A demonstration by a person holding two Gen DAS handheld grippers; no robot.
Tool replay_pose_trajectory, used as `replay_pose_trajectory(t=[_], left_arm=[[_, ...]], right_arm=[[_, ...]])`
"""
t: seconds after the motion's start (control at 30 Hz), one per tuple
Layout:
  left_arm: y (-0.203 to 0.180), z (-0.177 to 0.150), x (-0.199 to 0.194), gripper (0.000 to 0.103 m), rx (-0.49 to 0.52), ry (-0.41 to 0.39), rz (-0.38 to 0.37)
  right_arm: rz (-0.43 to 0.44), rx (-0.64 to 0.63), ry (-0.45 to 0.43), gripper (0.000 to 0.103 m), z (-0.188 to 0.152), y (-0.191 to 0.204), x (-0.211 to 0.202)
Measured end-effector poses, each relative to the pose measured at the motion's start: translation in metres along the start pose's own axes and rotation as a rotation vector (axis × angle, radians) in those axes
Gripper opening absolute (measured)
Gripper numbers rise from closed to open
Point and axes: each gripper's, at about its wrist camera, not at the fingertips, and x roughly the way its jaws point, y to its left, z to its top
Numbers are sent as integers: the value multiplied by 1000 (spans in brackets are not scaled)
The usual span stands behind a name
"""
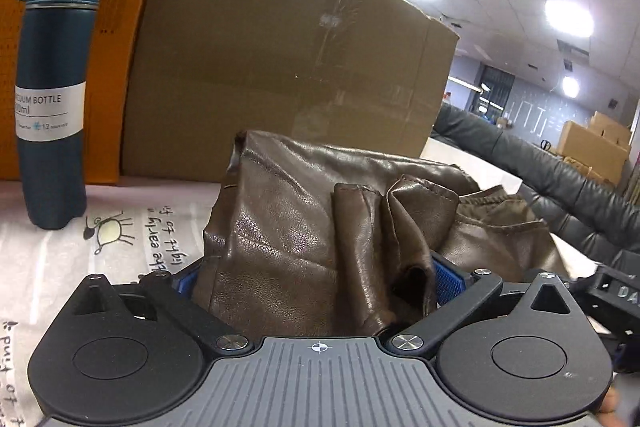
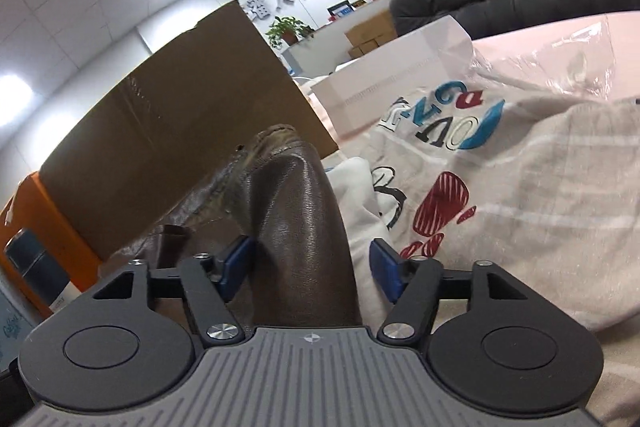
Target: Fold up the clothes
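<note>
**Brown leather bunched between both pairs of fingers, cardboard box just behind**

Brown leather, soft and creased, fills the mouth of each tool. From the left wrist view the leather garment (image 1: 304,227) rises in a crumpled heap directly ahead of the left hand-held gripper (image 1: 316,283), which stands wide apart with the blue pads barely visible on either side of the bulk; whether the pads press it I cannot tell. The heap sits just in front of the large cardboard box (image 1: 280,59), on the printed cloth of the counter (image 1: 52,255). A blue vacuum bottle (image 1: 56,87) stands left of the box.

From the right wrist view, the right hand-held gripper (image 2: 310,267) is also apart, and a smooth fold of the same garment runs between its fingers (image 2: 236,263), its long axis pointing away toward the box; the far pad is clear of the leather. Right of the box lies a pile of pale printed clothes (image 2: 500,195).

Both tools sit at the garment's near edge, neither clearly nearer. My judgement is that the next move depends on closing on that edge and drawing it flat away from the box.
</note>
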Motion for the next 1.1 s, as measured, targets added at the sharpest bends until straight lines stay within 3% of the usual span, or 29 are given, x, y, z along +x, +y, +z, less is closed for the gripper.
replay_pose_trajectory(t=[0.07, 0.2, 0.37, 0.43, 0.67, 0.9, 1.1], left_arm=[[-4, 1, -7, 103, 22, -16, 3], [7, 6, -26, 103, 80, -66, 35], [12, 9, -57, 103, 102, -99, 76], [10, 12, -63, 103, 106, -107, 84], [14, 18, -96, 103, 117, -141, 79], [20, 17, -145, 103, 168, -206, 79], [41, 6, -193, 103, 183, -225, 92]], right_arm=[[-4, 6, -7, 80, -1, -2, -2], [30, 47, -29, 86, 2, -3, -9], [54, 39, -200, 100, 0, 1, -33], [42, 14, -234, 101, -3, 6, -40], [83, -73, -226, 103, -19, 42, -84], [145, -278, -237, 103, -42, 119, -152], [182, -337, -241, 103, -72, 168, -199]])
